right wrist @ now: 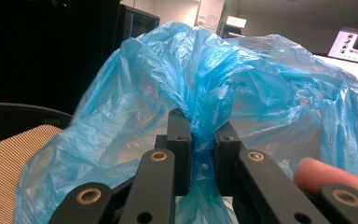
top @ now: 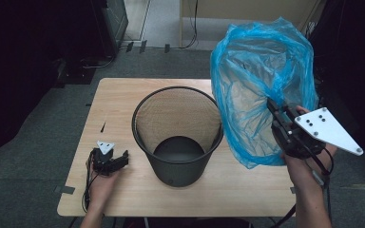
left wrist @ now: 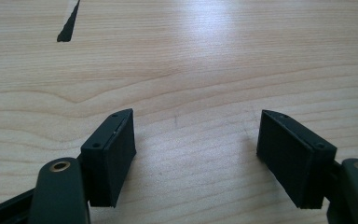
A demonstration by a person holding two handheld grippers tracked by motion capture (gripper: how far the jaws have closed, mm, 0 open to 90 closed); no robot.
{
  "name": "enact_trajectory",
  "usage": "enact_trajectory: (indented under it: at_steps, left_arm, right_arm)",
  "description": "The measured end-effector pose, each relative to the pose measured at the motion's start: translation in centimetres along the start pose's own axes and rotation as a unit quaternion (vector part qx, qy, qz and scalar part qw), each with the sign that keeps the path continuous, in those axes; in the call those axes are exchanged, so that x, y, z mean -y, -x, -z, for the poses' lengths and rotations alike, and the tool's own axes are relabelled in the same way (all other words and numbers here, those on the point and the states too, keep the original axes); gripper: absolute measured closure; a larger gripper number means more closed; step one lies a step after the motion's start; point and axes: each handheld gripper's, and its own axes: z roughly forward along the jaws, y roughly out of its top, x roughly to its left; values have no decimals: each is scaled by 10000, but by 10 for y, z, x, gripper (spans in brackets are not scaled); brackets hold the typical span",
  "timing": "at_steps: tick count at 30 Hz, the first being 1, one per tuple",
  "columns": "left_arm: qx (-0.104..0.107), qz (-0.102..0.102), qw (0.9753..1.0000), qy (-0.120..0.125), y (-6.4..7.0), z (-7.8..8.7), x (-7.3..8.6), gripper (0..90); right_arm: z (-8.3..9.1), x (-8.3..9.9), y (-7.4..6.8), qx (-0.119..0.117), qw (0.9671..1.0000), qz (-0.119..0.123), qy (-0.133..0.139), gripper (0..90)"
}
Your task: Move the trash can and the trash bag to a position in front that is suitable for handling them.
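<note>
A black wire-mesh waste bin (top: 177, 135) stands upright in the middle of the wooden table (top: 119, 102). To its right a billowing blue plastic bag (top: 259, 80) hangs in the air, with my right gripper (top: 279, 110) shut on a bunched fold of it. In the right gripper view the bag (right wrist: 223, 88) is pinched between the two jaws of the right gripper (right wrist: 202, 142), and the bin's rim (right wrist: 25, 112) shows at the left. My left gripper (top: 119, 159) rests low at the table's front left, left of the bin. Its jaws stand wide apart in the left gripper (left wrist: 196, 149) view, with bare wood between them.
Grey carpet surrounds the table. Dark furniture stands at the back left (top: 76, 33), with cables on the floor behind the table (top: 138, 47). A small dark mark (left wrist: 69, 25) sits in the wood beyond the left gripper. A lit screen (right wrist: 356, 44) shows far behind the bag.
</note>
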Motion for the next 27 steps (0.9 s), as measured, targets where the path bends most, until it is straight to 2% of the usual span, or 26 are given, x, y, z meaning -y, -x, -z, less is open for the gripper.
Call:
enact_trajectory:
  at_steps: [6, 10, 20, 27]
  left_arm:
    - [-2, 0, 10000, 1, 0, 0, 0, 283]
    - [-2, 1, 10000, 6, 0, 0, 0, 283]
    - [-2, 2, 10000, 7, 0, 0, 0, 283]
    - [-2, 2, 10000, 9, 0, 0, 0, 283]
  right_arm:
    - [6, -8, -1, -80, 9999, -23, 118, 827]
    - [9, -10, -8, -236, 9996, -23, 162, 827]
    - [-1, -14, -37, -653, 9976, 17, 222, 827]
    - [-9, -16, -62, -1002, 9946, -3, 281, 827]
